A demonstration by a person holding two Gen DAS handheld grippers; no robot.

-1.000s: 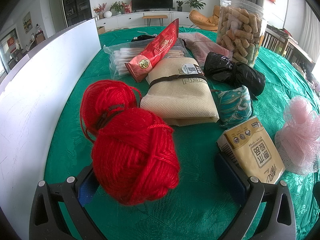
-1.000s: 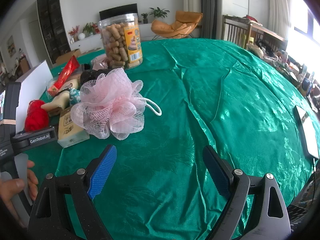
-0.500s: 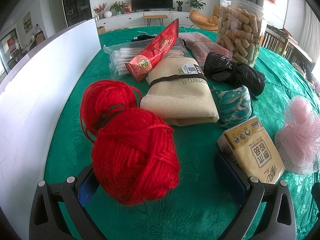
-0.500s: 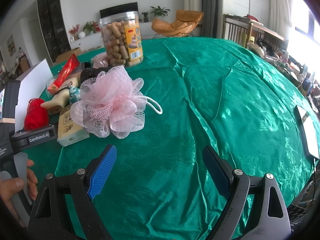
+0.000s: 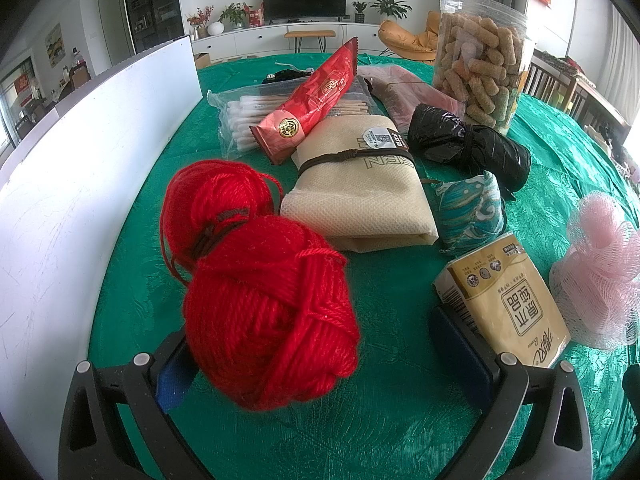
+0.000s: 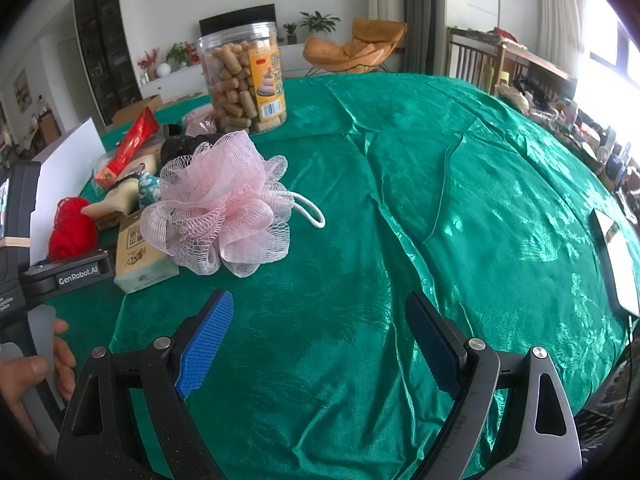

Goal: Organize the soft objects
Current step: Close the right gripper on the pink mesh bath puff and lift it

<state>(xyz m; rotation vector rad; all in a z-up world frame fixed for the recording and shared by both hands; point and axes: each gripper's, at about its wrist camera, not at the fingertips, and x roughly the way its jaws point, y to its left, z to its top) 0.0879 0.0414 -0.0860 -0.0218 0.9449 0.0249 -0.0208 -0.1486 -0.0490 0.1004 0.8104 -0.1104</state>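
A red yarn ball [image 5: 264,304] lies on the green cloth between the spread fingers of my left gripper [image 5: 316,344], close against the left finger and hiding its pad. It shows small at the left in the right wrist view too [image 6: 72,232]. Beyond it lie a folded beige cloth bag [image 5: 360,200], a teal patterned pouch [image 5: 470,212], a black bundle [image 5: 468,144] and a tissue pack [image 5: 504,300]. A pink mesh bath puff [image 6: 220,204] sits ahead and to the left of my right gripper [image 6: 320,304], which stands open over bare cloth.
A white board [image 5: 80,184] stands along the left. At the back are a snack jar [image 6: 242,80], a red packet [image 5: 312,96] and a bag of cotton swabs [image 5: 248,116]. A phone [image 6: 616,260] lies at the right edge. A hand [image 6: 28,376] holds the left gripper.
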